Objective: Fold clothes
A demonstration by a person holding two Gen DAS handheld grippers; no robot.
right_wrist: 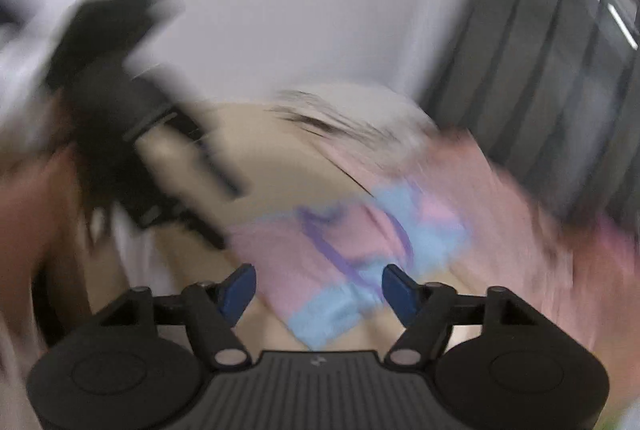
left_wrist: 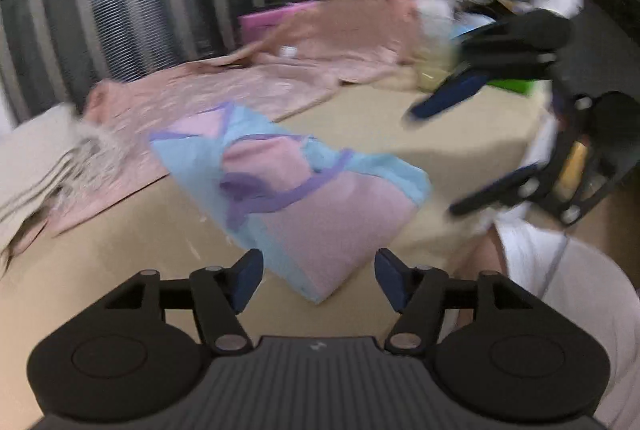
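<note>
Your left tool (left_wrist: 319, 280) open, empty; right tool (right_wrist: 319, 292) likewise. Folded pink-and-blue cotton garment (left_wrist: 288, 189) released on tan desk (left_wrist: 120, 262), likely fold done.

The left gripper (left_wrist: 319, 276) points downward with its blue-padded jaws spread apart and nothing pinched between them. The right gripper (right_wrist: 319, 288) stands likewise parted and empty; seen from the left wrist it hangs at the right, tilted and blurred
</note>
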